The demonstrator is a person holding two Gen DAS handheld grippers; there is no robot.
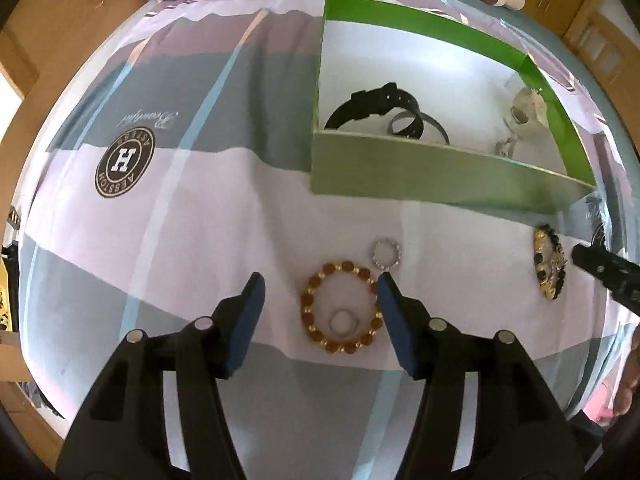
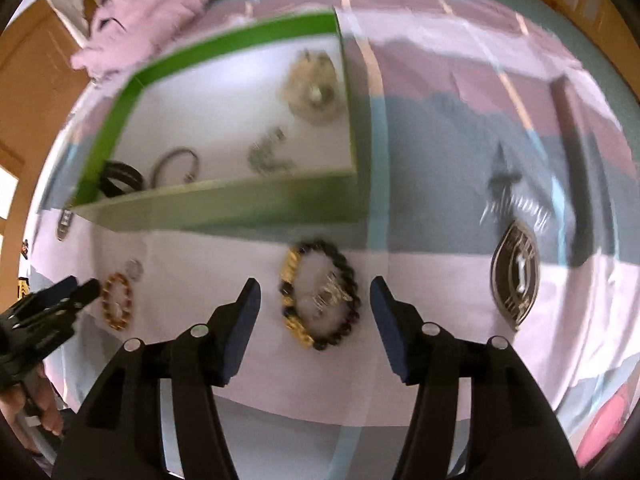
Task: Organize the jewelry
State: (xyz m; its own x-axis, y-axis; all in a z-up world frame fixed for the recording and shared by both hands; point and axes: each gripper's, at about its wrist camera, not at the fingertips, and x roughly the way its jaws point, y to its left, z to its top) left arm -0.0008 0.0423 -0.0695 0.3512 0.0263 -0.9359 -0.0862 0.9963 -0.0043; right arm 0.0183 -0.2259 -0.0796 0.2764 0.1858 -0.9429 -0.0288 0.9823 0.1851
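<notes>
- Left wrist view: left gripper [image 1: 320, 286] had its jaws wide apart, holding nothing, low over the bedsheet [image 1: 200, 200].
- Amber bead bracelet [image 1: 341, 306] lay flat on the sheet between the fingers, nearer the right one; a small pale ring [image 1: 343, 322] sat inside its loop.
- Small silver beaded ring [image 1: 386, 254] lay just beyond the bracelet, close to it or touching; cannot tell.
- Green box [image 1: 420, 176] sat farther back to the right, with a black watch [image 1: 374, 106] and silver pieces [image 1: 524, 114] inside.
- Black-and-gold bead bracelet [image 1: 550, 266] lay far right, near the box's front wall.
- Right wrist view, blurred: right gripper [image 2: 315, 286] was spread open and empty.
- Black-and-gold bead bracelet [image 2: 318, 294] lay between the fingertips on the sheet, a small silver item within its loop.
- Green box [image 2: 224, 204] sat beyond, to the left; amber bead bracelet [image 2: 117, 302] was far left, beside the left gripper [image 2: 68, 296].
</notes>
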